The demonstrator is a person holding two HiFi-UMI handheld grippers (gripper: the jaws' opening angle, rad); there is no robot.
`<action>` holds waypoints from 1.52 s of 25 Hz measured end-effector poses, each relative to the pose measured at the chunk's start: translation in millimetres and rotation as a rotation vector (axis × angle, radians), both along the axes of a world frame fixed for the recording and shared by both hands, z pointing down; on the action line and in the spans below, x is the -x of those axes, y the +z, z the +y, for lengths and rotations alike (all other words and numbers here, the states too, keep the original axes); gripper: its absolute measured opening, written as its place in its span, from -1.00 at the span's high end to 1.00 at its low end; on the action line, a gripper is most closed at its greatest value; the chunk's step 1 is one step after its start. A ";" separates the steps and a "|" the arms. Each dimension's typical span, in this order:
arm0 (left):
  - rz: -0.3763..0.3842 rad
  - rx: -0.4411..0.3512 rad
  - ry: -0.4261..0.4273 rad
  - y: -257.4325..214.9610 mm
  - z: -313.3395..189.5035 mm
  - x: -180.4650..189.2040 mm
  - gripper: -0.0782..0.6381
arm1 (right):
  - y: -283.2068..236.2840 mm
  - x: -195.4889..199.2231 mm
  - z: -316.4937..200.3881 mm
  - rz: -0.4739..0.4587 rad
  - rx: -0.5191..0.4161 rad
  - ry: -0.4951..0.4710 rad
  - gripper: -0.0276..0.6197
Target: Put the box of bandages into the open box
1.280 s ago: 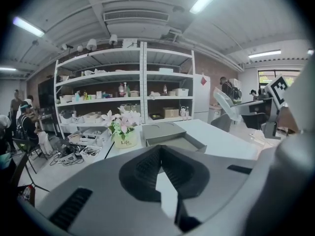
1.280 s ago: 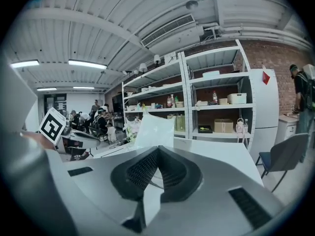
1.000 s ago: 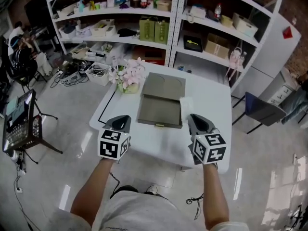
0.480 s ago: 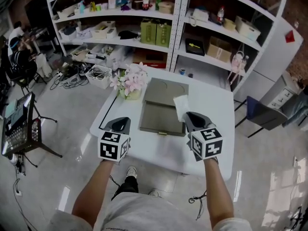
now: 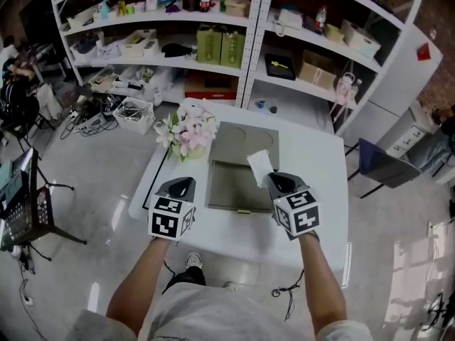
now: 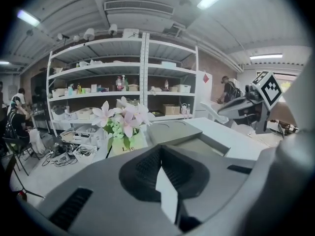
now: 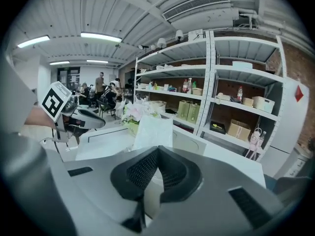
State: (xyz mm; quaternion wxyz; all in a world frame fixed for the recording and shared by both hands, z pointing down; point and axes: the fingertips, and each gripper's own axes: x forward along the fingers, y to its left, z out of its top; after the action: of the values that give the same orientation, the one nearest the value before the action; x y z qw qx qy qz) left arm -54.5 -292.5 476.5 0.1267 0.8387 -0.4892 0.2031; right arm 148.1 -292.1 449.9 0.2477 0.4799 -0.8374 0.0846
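A small white box of bandages [image 5: 259, 166] sticks up from my right gripper [image 5: 274, 182], which is shut on it above the right edge of the open box. In the right gripper view the white box [image 7: 153, 131] rises just past the jaws. The open box [image 5: 229, 187] is a flat grey tray in the middle of the white table [image 5: 316, 163], with its lid [image 5: 245, 139] laid back behind it. My left gripper [image 5: 179, 187] hovers at the tray's left front corner, jaws together and holding nothing. The left gripper view shows the tray [image 6: 199, 144] and lid [image 6: 170, 131] ahead.
A pot of pink flowers [image 5: 188, 128] stands at the table's back left, next to the lid. White shelving [image 5: 256, 41] full of boxes runs behind the table. A dark chair [image 5: 384, 163] stands to the right, and a stand with a screen [image 5: 21, 197] at the far left.
My right gripper has lifted the white bandage box off the table beside the grey box and carried it left, over the tray's right edge. The left gripper has barely moved.
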 end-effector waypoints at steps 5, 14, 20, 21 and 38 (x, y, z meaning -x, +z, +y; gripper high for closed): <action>0.016 0.017 0.033 11.0 -20.6 -1.8 0.77 | 21.5 5.9 -12.9 0.066 0.046 -0.021 0.90; 0.037 0.030 0.064 21.6 -45.6 -0.4 0.77 | 61.3 24.3 -20.1 0.198 0.144 -0.134 0.90; 0.038 0.049 0.078 30.5 -52.8 4.7 0.77 | 85.9 32.2 -22.7 0.247 0.221 -0.166 0.90; 0.039 0.052 0.081 32.0 -53.6 5.1 0.77 | 89.5 33.0 -23.2 0.254 0.232 -0.170 0.90; 0.032 0.070 0.132 44.1 -70.6 10.3 0.77 | 145.2 34.6 -35.6 0.418 0.355 -0.232 0.90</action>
State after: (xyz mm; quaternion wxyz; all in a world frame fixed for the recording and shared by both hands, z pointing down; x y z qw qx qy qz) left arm -64.8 -363.2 520.6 0.1499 0.8672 -0.4236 0.2146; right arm 113.5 -327.7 595.1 0.5029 0.3371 -0.7896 0.1001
